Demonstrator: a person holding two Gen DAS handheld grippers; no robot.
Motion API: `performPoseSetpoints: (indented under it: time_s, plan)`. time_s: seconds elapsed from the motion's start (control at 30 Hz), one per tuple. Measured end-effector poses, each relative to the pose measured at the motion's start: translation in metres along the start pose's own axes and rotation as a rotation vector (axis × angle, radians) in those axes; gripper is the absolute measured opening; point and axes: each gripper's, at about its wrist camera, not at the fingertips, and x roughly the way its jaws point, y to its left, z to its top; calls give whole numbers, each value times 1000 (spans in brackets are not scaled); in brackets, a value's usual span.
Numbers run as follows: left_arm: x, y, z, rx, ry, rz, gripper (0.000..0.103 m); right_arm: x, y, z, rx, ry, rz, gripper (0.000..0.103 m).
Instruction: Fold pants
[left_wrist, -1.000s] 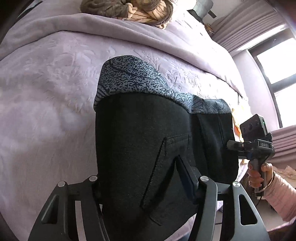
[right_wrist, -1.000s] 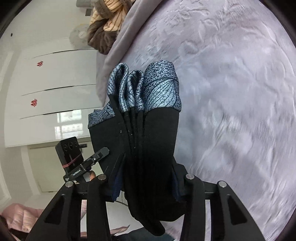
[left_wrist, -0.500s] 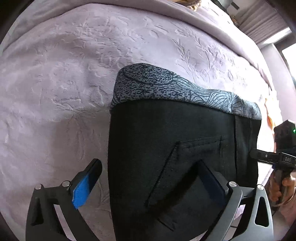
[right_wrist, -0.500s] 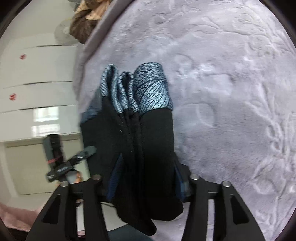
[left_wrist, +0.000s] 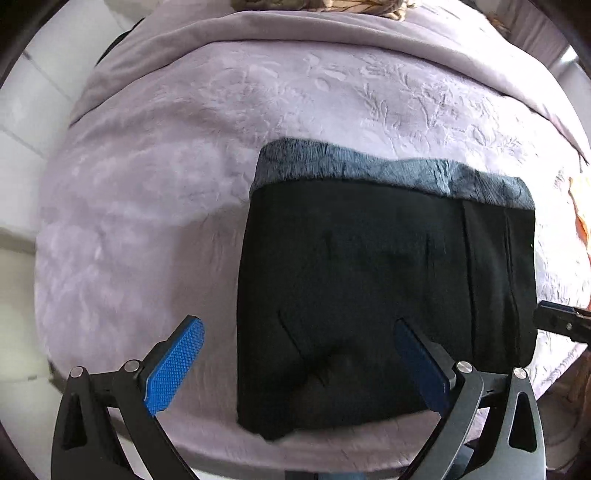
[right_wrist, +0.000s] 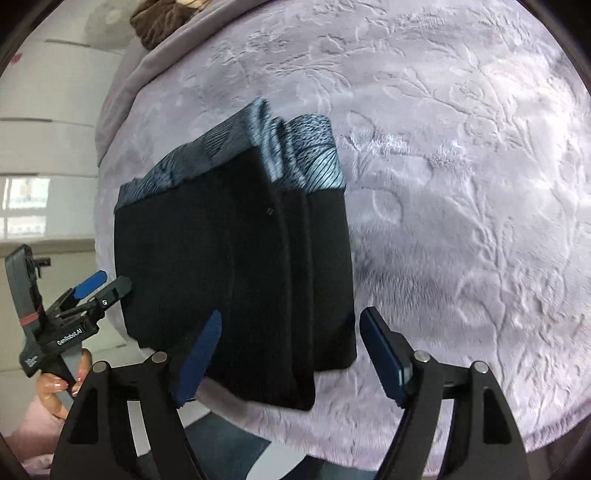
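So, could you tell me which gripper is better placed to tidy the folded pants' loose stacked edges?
Right, probably. The right gripper is open and straddles the layered edge of the folded pants on the bedspread. The left gripper is open over the flat pocket side.

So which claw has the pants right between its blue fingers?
The right claw: the folded pants stretch across its open gap. The left claw is open too, with only the pants' edge inside.

The clothes pile (left_wrist: 317, 5) is cut off by the top frame edge, the right gripper (left_wrist: 563, 325) by the right edge, and motion blur obscures the pants (left_wrist: 384, 295) pocket detail.
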Motion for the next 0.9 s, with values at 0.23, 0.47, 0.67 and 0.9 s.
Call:
performPoseSetpoints:
  time_s: [0.23, 0.47, 0.67, 0.9]
  plan:
    - [-20, -15, -32, -100, -7, 14, 103, -10, 13, -19, -64, 15, -5, 83]
    - [-33, -30, -45, -90, -25, 48, 103, -25, 25, -33, -143, -29, -55, 95]
    - [-40, -32, -47, -21, -61, 69, 103, -30, 49, -40, -169, -111, -134, 95]
    - [-41, -19, -55, 20, -64, 57, 103, -26, 75, -57, -157, -163, -241, 95]
